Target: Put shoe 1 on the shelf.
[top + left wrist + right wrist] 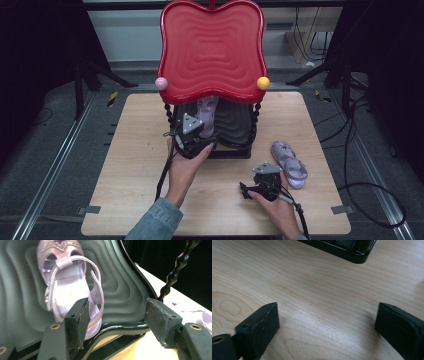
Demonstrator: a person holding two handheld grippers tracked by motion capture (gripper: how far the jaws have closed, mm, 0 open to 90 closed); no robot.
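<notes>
I see the red-topped two-tier rack at the table's far edge, one lilac sandal lying on its black lower shelf. My left gripper has its jaws released beside that sandal's heel; my right gripper hovers spread wide over bare wood, near the second sandal.

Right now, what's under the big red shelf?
One purple sandal lies on the black shelf under the red shelf, by the open left claw. The red shelf covers the black shelf's back, so anything there is hidden.
</notes>
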